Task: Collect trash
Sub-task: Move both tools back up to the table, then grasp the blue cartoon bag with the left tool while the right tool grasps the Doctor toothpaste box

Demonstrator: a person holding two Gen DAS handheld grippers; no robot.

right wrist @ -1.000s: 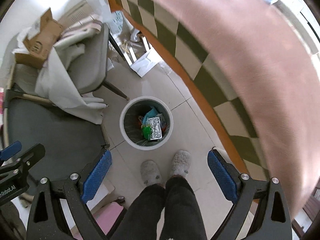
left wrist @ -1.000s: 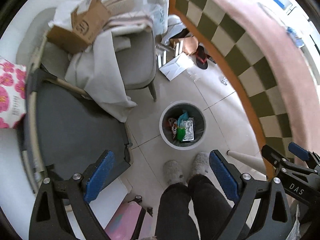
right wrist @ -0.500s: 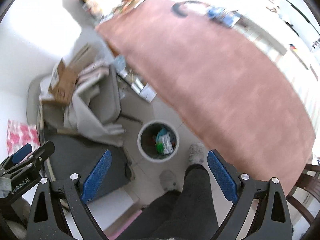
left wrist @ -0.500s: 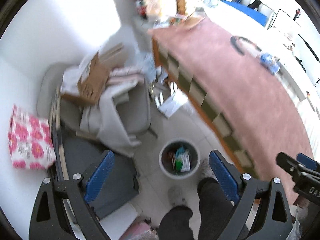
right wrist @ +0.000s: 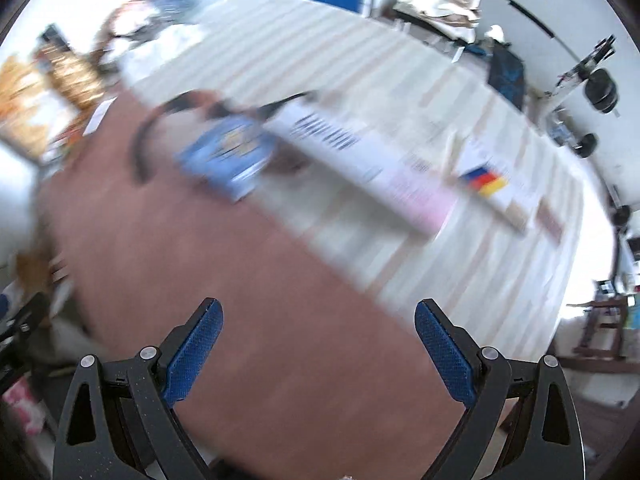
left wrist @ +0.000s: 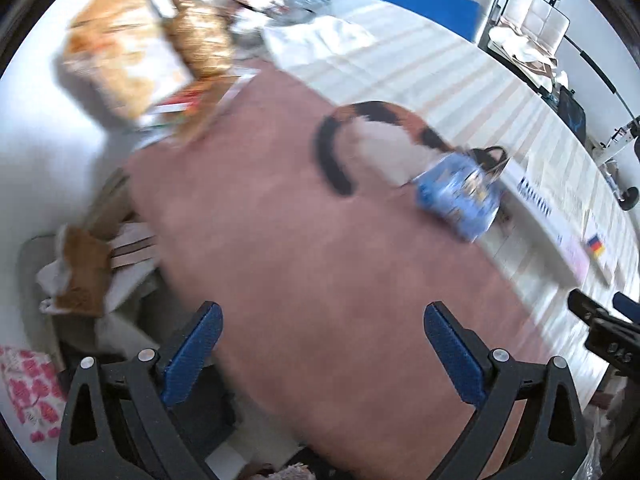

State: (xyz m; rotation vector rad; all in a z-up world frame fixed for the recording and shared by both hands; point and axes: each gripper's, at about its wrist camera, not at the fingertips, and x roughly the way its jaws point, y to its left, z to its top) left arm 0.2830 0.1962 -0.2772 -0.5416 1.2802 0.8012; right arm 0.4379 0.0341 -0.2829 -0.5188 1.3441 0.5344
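- The left gripper [left wrist: 320, 354] has nothing between its blue pads [left wrist: 192, 354]; its jaws are opening, near full spread, over bare pink tablecloth [left wrist: 280, 264]
- The right gripper [right wrist: 318, 350] also stands wide with nothing held, over the same pink cloth, close to where it meets the striped cloth [right wrist: 460, 272]
- The likeliest piece of trash is the blue packet [left wrist: 460, 200], lying on the pink cloth right at the seam with the striped cloth, ahead of both grippers toward the table's far side
- In the left wrist view it sits up and to the right of the jaws; in the right wrist view it sits up and to the left, so it lies roughly between the two lines of reach
- I judge the right gripper slightly nearer, though blur makes this uncertain
- The packet's long axis looks slanted across the jaw line, so a wrist roll would probably be needed to close across its narrow side
- A calico cat [left wrist: 380, 140] lies just behind the packet, seemingly touching it, and a long white box [right wrist: 360, 156] runs along the striped cloth beside it
- Cluttered bags [left wrist: 132, 60] crowd the table's far left corner, well apart from the packet
- Both views are smeared, so the packet's edges cannot be read exactly
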